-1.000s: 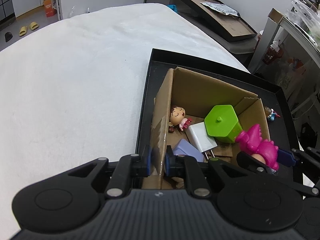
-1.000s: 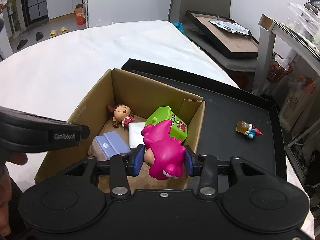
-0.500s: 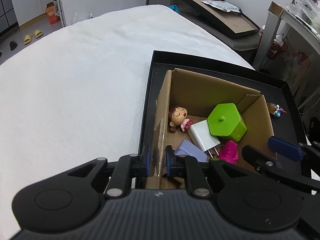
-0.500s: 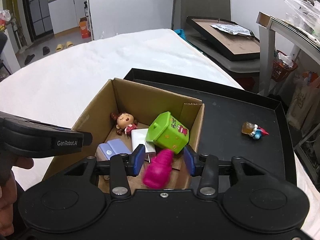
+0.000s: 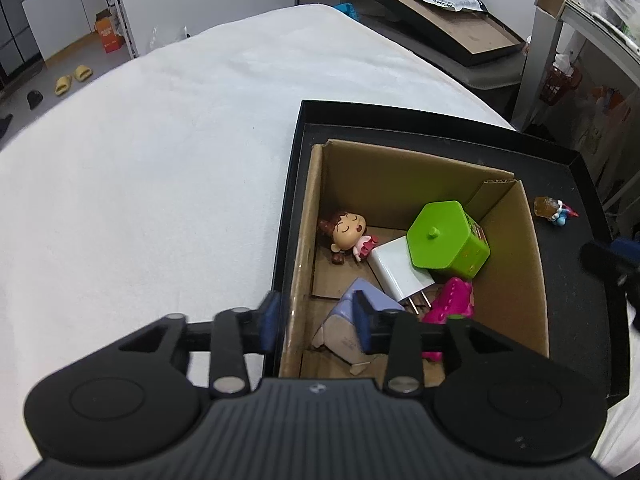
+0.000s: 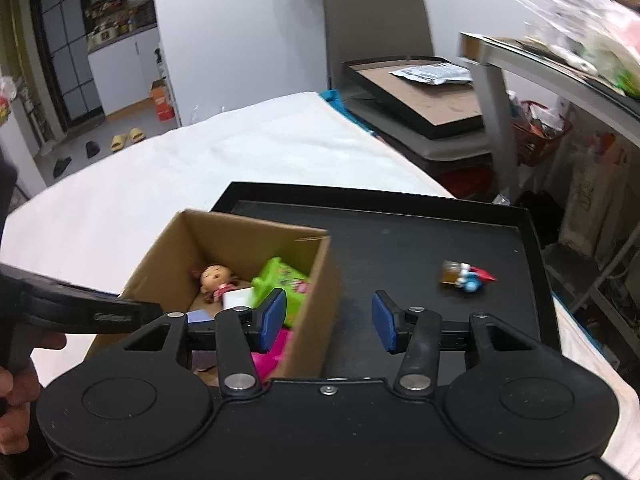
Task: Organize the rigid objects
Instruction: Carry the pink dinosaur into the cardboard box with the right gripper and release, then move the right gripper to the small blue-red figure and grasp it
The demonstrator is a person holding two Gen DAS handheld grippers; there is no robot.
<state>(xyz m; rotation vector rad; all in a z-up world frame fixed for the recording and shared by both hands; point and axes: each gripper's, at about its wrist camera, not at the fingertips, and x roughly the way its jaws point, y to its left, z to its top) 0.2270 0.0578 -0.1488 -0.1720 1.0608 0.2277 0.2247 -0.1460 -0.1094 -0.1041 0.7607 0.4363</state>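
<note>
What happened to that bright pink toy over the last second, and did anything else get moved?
The right gripper let go of the pink toy, which dropped into the cardboard box; that gripper then opened and swung right, toward the small figurine on the black tray. The left gripper released the box's wall, its fingers now spread astride it. The doll, green container and white charger stayed put.

I see the cardboard box (image 5: 504,276) sitting in the tray (image 5: 580,320). Its toys lie inside; one small figure (image 6: 466,274) lies right of it.
</note>
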